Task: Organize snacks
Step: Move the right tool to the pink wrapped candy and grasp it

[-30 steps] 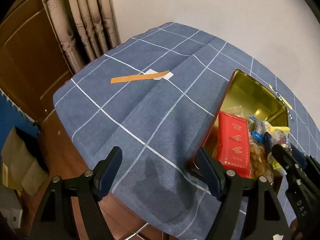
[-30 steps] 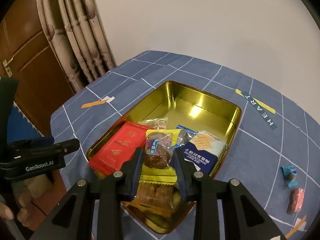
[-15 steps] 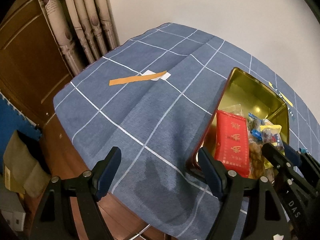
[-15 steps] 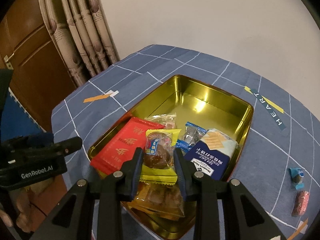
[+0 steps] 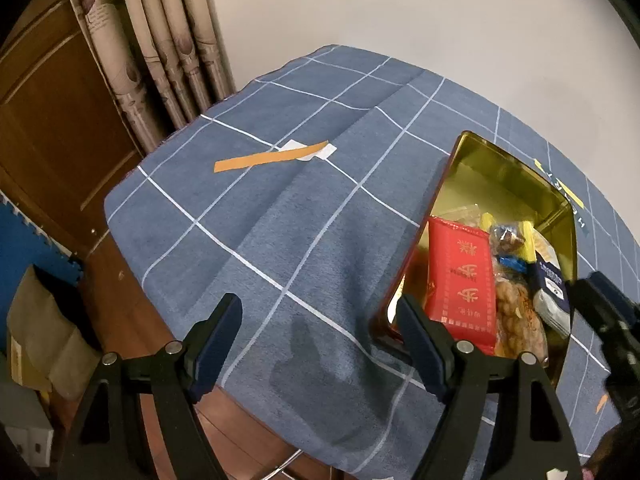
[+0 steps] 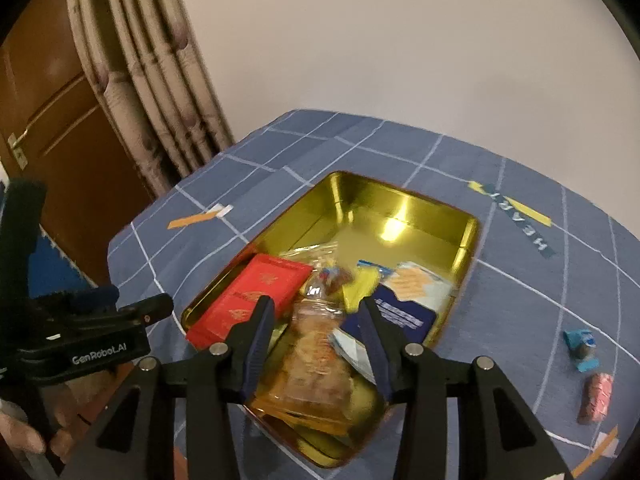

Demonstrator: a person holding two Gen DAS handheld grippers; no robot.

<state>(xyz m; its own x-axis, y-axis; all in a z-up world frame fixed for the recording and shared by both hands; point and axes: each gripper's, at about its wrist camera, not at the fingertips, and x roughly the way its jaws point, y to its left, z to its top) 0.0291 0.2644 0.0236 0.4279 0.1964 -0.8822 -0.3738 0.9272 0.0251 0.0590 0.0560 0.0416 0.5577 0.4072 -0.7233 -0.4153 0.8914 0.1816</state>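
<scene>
Most of what we see is a blue checked tablecloth (image 6: 532, 292), and on it a gold tin (image 6: 404, 216) with its far half bare. At its near end we find a red packet (image 6: 256, 292), a dark blue pouch (image 6: 404, 312) and a clear bag of brown biscuits (image 6: 316, 364). Our right gripper (image 6: 316, 336) hangs over these with its jaws opening and nothing pressed between them. Our left gripper (image 5: 320, 340) stands wide apart over bare cloth, empty. Two small sweets, blue (image 6: 580, 346) and pink (image 6: 596, 396), lie right of the tin.
</scene>
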